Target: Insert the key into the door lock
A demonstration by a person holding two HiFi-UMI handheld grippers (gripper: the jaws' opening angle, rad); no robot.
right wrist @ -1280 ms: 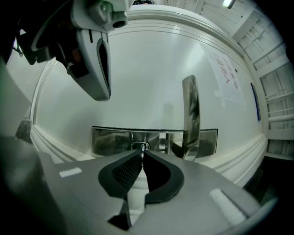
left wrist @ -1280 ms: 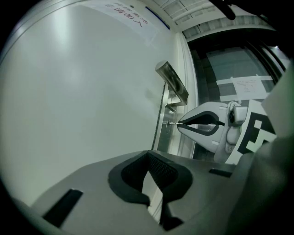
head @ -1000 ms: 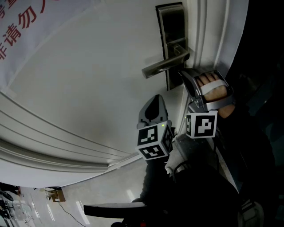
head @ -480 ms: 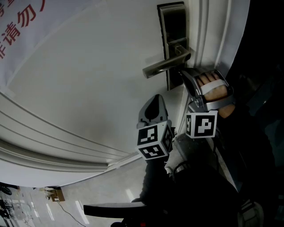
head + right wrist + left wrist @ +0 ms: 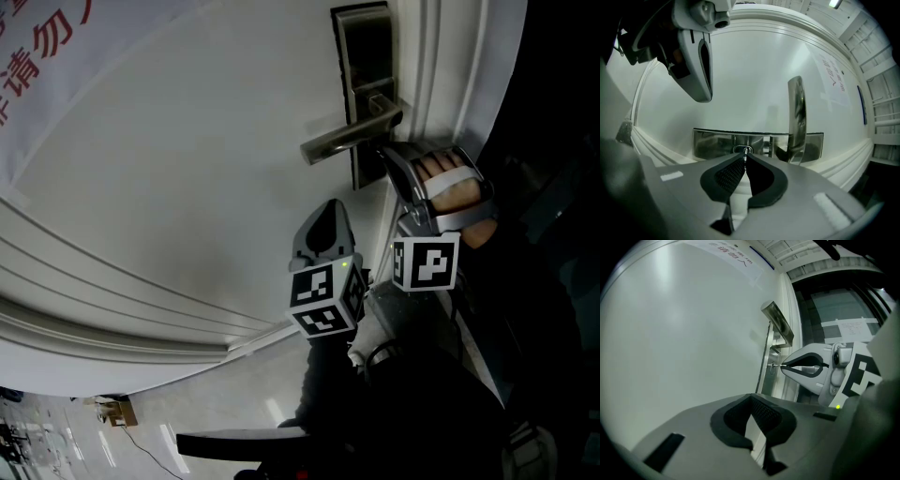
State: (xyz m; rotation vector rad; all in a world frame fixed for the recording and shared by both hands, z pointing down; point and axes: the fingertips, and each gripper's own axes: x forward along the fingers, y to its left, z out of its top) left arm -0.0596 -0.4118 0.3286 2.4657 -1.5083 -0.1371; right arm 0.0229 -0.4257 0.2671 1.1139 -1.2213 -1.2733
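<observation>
Silvery slim key (image 5: 777,365), pinched in right tongs (image 5: 745,159), at lock (image 5: 742,149).

"How many claws?"

"Two: the left claw (image 5: 751,399) and the right claw (image 5: 745,158). Marker cubes, two as well, the left cube (image 5: 326,300) and the right cube (image 5: 427,262)."

"And the door fittings?"

"One door (image 5: 187,187), with one lock plate (image 5: 361,56), one lever handle (image 5: 342,141) and one keyhole (image 5: 740,150)."

"Keys?"

"One key (image 5: 777,364), I think; only a thin sliver shows."

"Anything else?"

"One banner (image 5: 47,56) with red characters."
</observation>
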